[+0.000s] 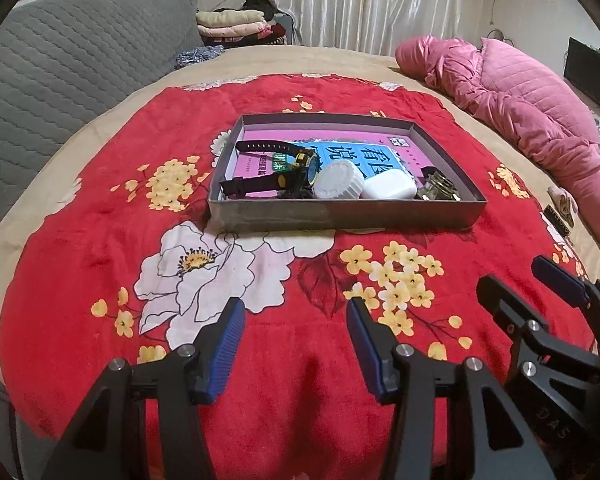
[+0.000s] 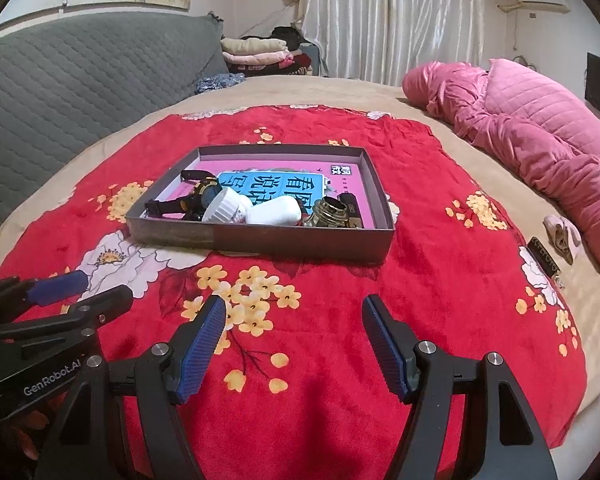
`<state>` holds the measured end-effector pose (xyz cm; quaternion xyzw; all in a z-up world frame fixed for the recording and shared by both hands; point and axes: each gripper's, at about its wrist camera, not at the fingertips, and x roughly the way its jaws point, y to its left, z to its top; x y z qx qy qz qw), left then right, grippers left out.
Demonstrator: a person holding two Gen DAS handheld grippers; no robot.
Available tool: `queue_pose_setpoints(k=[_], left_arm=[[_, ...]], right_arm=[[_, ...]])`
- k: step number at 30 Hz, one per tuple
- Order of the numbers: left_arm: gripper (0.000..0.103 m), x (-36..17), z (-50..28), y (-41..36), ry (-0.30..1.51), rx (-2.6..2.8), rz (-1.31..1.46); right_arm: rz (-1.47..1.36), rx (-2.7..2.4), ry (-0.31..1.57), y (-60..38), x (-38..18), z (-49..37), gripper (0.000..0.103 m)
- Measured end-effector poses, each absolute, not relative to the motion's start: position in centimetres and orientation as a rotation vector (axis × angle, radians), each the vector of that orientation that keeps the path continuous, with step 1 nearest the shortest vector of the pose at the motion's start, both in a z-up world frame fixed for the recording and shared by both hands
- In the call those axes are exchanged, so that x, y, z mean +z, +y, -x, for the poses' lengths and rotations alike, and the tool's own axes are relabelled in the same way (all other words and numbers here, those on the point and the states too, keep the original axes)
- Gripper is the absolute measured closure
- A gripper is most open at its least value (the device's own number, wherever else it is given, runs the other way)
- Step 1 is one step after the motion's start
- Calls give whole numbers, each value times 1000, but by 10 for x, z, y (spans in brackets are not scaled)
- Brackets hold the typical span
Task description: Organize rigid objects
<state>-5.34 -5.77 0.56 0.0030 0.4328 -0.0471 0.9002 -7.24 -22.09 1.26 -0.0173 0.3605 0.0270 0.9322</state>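
Note:
A shallow grey box rests on the red flowered blanket. Inside lie a pink and blue book, a black wristwatch, a round white ribbed cap, a white case and a small glass jar with a brass rim. My left gripper hovers open over the blanket in front of the box, holding nothing. My right gripper stands beside it, open and empty.
A pink quilted jacket lies along the bed's right side. A grey quilted headboard rises at the left. Folded clothes are stacked at the back. A small dark object lies near the blanket's right edge.

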Motion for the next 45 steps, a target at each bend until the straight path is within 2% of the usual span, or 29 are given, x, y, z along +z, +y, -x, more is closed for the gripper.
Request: queue_pose_setpoints(k=[45], left_arm=[[51,-16,56,-58,924,-56,-20]], right_arm=[[-13,67,807,-223,-14,74,31]])
